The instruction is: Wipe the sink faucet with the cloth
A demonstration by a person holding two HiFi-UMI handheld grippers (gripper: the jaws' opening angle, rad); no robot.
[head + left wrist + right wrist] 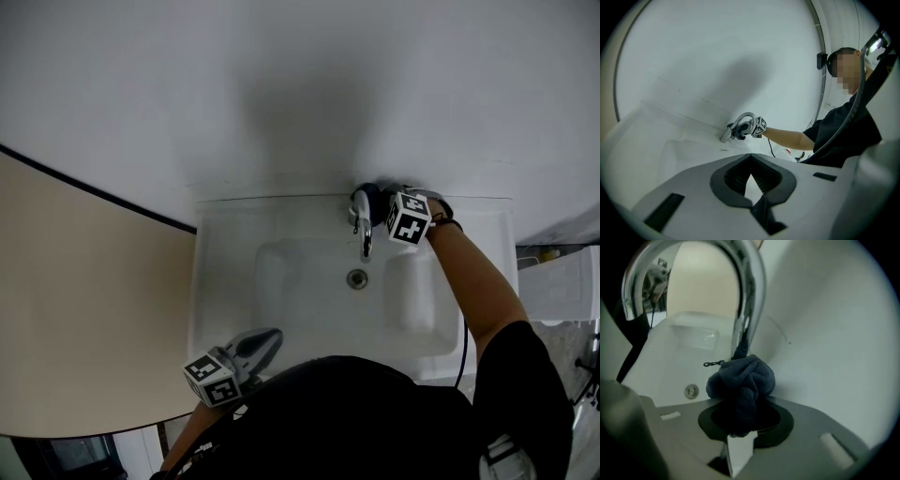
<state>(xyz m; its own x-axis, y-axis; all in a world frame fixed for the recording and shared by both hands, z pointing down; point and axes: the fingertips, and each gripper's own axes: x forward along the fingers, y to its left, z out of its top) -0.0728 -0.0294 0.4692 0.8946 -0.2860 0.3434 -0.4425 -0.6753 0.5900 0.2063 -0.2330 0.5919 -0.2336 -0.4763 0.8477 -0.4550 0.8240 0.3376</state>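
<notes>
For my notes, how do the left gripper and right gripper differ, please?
The right gripper is shut on a dark cloth by the faucet; the left gripper is shut, empty. The right is at the sink's back, the left at its front. Both carry marker cubes.

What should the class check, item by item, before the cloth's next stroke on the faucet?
1. Cloth clamped in right gripper: ok, bunched between its jaws.
2. Cloth touching faucet: cannot tell; it overlaps the lower stem.
3. Left gripper out of the way: ok, shut and empty, at the near edge of the sink.
4. Water off: ok, no stream below the spout.
5. Chrome arch already clean: cannot tell.
</notes>
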